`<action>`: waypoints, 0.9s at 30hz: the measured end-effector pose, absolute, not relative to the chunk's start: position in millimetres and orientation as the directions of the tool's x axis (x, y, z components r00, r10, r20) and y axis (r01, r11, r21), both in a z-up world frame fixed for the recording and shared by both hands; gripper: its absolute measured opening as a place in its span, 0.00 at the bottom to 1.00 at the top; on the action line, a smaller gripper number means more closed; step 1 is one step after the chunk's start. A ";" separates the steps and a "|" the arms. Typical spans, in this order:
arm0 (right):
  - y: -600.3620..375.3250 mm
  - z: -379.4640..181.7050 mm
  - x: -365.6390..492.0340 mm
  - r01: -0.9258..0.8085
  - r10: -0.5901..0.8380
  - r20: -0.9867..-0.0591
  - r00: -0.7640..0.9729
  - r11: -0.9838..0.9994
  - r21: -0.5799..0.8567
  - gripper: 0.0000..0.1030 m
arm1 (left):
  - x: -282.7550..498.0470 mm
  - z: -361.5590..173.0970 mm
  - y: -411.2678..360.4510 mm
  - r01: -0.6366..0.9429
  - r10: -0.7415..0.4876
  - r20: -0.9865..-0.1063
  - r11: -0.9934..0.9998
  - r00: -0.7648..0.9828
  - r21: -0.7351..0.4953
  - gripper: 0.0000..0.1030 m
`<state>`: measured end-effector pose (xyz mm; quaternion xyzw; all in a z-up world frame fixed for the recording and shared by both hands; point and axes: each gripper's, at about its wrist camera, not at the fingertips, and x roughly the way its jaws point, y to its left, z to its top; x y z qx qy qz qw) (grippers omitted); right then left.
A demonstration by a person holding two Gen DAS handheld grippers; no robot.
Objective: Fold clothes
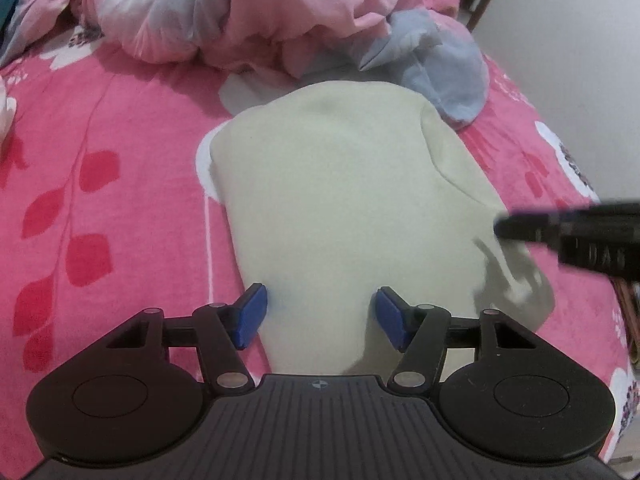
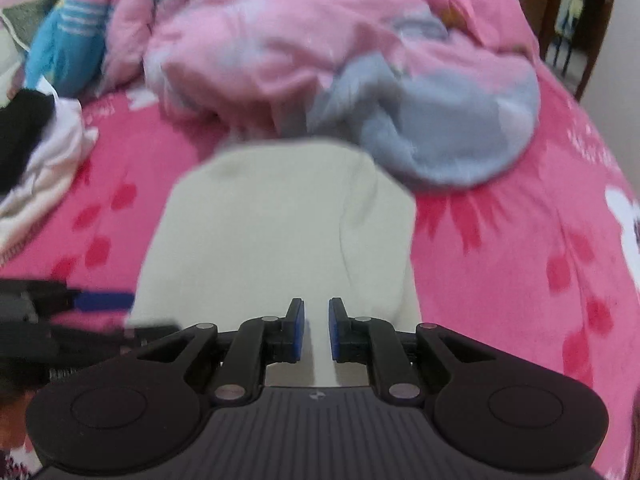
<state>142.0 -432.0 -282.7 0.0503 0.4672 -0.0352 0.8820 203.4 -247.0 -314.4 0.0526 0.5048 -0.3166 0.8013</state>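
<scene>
Left gripper (image 1: 318, 316): I read jaws apart, nothing clamped, over the cream garment (image 1: 340, 200).
Right gripper (image 2: 316, 330): narrow gap, empty.
Bedsheet (image 1: 100, 160): pink, floral.

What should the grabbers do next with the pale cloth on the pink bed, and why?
Probably lower the left gripper and pinch the near edge of the cloth. Its fingers stand apart with only flat cloth below them, and the cloth looks partly folded, with one loose corner by the right gripper.
</scene>
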 end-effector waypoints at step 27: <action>-456.6 -296.6 229.1 0.048 0.024 -0.798 0.602 0.997 0.065 0.13 | 212.2 -311.0 -274.4 0.455 -0.286 -0.931 0.876 0.227 -0.159 0.63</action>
